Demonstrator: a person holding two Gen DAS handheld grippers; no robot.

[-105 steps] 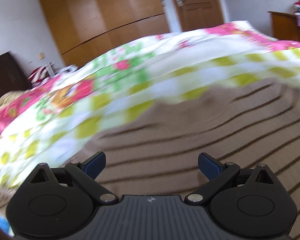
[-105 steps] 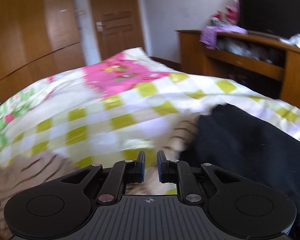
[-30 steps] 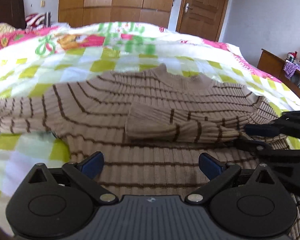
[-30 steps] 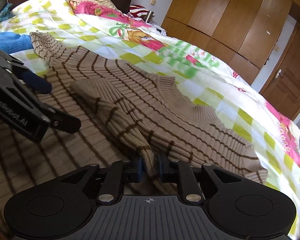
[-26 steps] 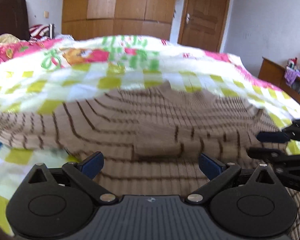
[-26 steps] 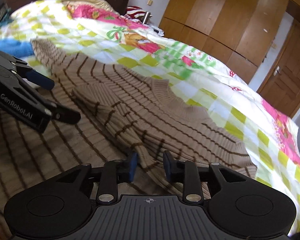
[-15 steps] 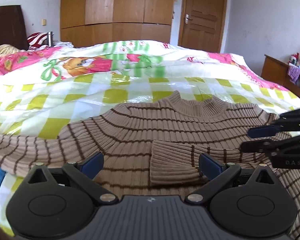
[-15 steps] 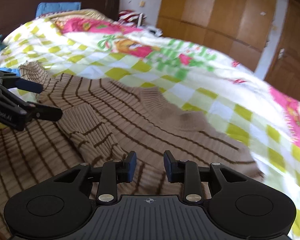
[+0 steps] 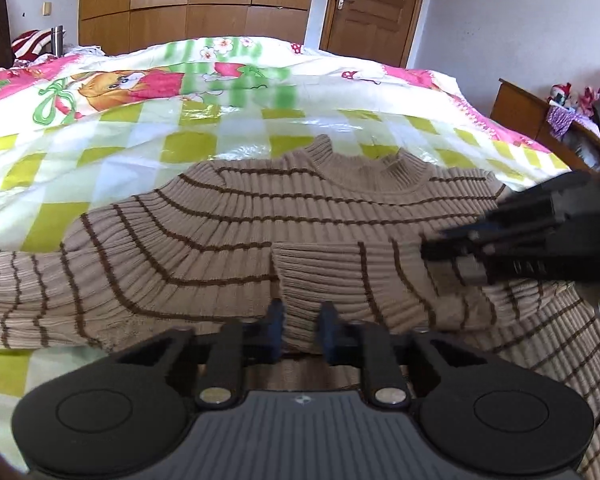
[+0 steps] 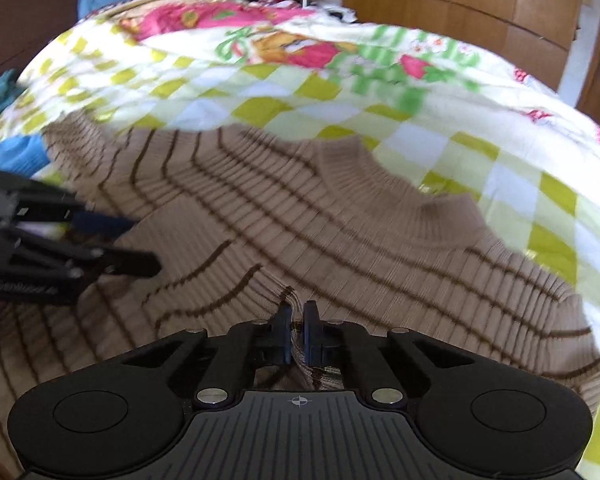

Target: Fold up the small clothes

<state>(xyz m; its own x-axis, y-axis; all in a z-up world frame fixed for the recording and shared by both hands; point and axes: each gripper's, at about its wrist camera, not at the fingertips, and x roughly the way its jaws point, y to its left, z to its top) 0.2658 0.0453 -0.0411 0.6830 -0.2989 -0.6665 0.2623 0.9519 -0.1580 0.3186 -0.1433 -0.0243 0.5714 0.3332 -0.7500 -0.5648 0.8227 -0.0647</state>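
Note:
A beige sweater with brown stripes (image 9: 236,232) lies flat on the bed, collar away from me; it also shows in the right wrist view (image 10: 340,224). One sleeve (image 9: 360,276) is folded across its chest, the other sleeve (image 9: 16,292) stretches out left. My left gripper (image 9: 300,320) is shut on the cuff end of the folded sleeve. My right gripper (image 10: 296,320) is shut on the sweater's knit fold (image 10: 268,284). Each gripper appears in the other's view: the right gripper (image 9: 540,236) at right, the left gripper (image 10: 60,240) at left.
The bed has a yellow-checked quilt with cartoon prints (image 9: 180,92). A blue cloth (image 10: 16,156) lies at the left bed edge. A wooden wardrobe (image 9: 188,4) and door (image 9: 372,4) stand behind. A wooden dresser (image 9: 540,116) is at right.
Both grippers have closed: the left, wide open before, now pinches the folded sleeve's cuff; the right, slightly open before, now pinches the knit. Both moved closer over the sweater.

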